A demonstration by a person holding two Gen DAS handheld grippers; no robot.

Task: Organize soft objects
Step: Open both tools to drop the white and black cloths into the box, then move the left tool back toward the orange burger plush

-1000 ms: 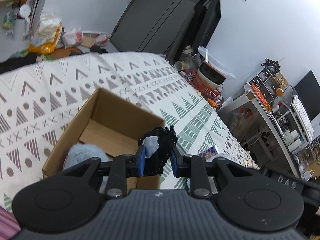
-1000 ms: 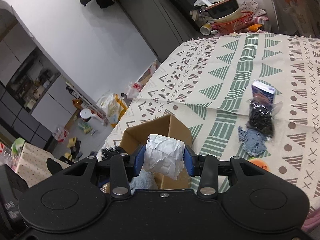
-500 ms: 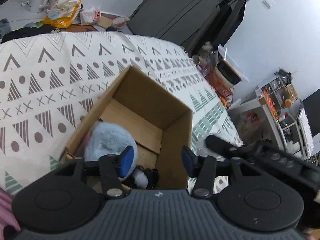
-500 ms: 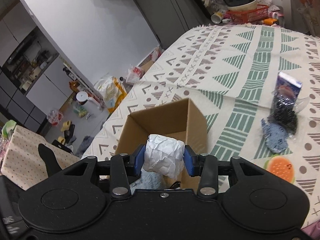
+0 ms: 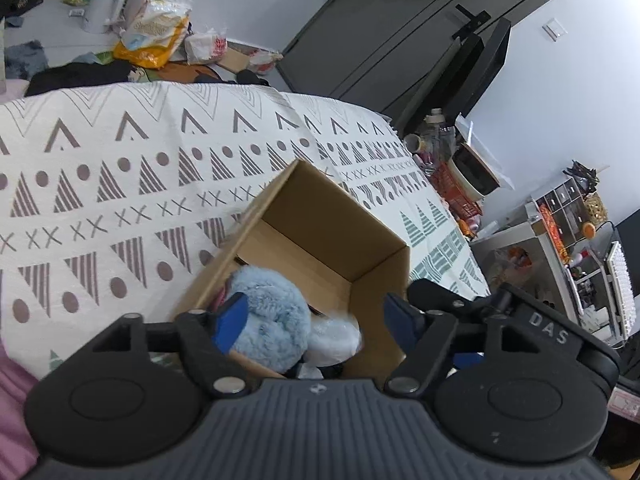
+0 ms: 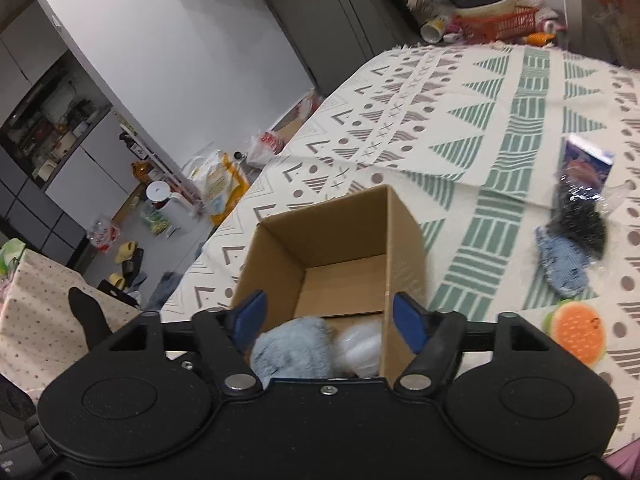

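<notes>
An open cardboard box (image 5: 340, 220) (image 6: 344, 224) stands on the patterned bedspread. Inside lie a fluffy light-blue plush (image 5: 272, 316) (image 6: 294, 350) and a white crumpled wad (image 5: 334, 338) (image 6: 360, 346); a dark item shows just under them in the left wrist view. My left gripper (image 5: 316, 320) hangs open above the box's near end, nothing between its fingers. My right gripper (image 6: 332, 318) is open too, over the same end of the box. Out on the spread lie a black mesh pouch (image 6: 580, 224), a blue-grey knitted piece (image 6: 560, 268) and an orange-slice sponge (image 6: 576, 332).
A small blue carton (image 6: 586, 162) lies beside the mesh pouch. The right gripper's black body (image 5: 520, 320) sits right of the box in the left wrist view. Past the bed's far edge stand an orange basket with pots (image 6: 492, 8) and floor clutter (image 5: 156, 28).
My left gripper opened and dropped the black mesh item into the box. My right gripper moved over the box, then opened; the white wad now lies inside beside the plush.
</notes>
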